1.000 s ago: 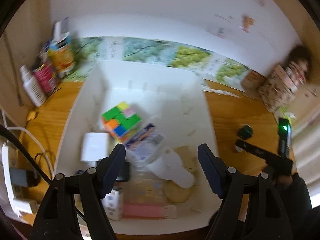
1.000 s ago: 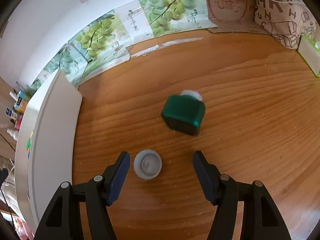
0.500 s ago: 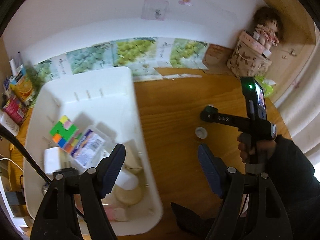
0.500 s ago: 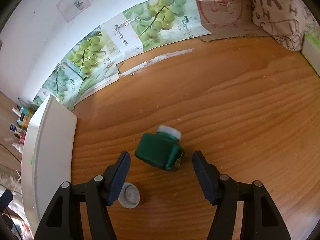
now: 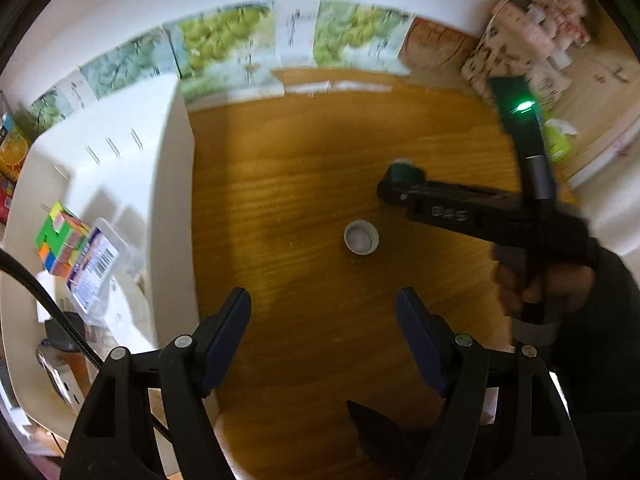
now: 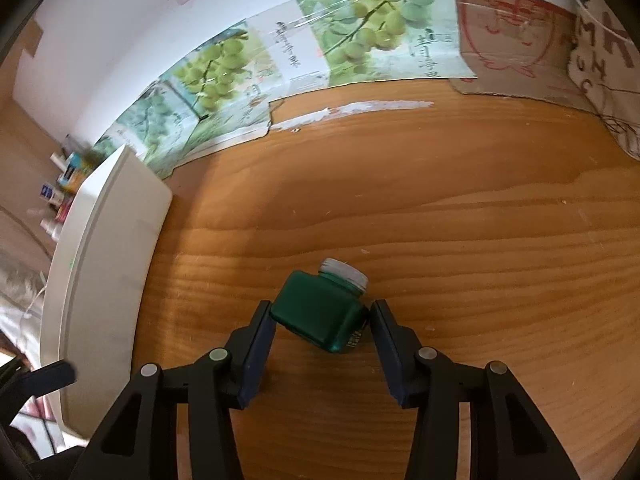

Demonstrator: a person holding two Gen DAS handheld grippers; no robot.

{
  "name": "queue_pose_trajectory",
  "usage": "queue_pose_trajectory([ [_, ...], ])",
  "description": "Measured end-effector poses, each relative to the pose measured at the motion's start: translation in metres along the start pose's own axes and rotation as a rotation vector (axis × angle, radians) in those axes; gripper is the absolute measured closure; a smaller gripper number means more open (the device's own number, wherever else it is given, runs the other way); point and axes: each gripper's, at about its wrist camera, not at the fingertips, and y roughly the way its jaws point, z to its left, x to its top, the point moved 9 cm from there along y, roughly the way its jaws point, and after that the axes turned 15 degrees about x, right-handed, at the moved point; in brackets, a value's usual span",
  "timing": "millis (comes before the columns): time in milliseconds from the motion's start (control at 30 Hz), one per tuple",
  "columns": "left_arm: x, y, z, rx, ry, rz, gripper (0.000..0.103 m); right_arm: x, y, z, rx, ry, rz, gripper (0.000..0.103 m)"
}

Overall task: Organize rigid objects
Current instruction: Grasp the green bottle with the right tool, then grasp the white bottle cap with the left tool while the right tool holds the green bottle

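Green bottle (image 6: 320,312) lies between the closing right gripper (image 6: 322,322) fingers (barely touching); left gripper (image 5: 323,320), fingers spread, nears the cap (image 5: 361,237). Next: lift toward the white bin (image 5: 172,184).

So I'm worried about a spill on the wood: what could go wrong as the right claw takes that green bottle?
1. The right claw is closing on the green bottle, which sits skewed between the fingers; the left pad meets a corner, so it may twist or slip out.
2. The bottle's mouth looks uncapped, and a loose white cap lies on the table; anything inside could spill once tilted.
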Motion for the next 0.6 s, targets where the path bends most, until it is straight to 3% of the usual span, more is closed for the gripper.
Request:
queue_pose_trajectory([
  [233, 0.003, 0.035, -0.026, 0.056, 0.009, 0.098, 0.025, -0.005, -0.017, -0.015, 0.064, -0.028, 0.054, 0.054],
  [600, 0.015, 0.059, -0.038, -0.021, -0.117, 0.082, 0.025, -0.023, -0.046, -0.013, 0.299, 0.009, 0.116, 0.054],
])
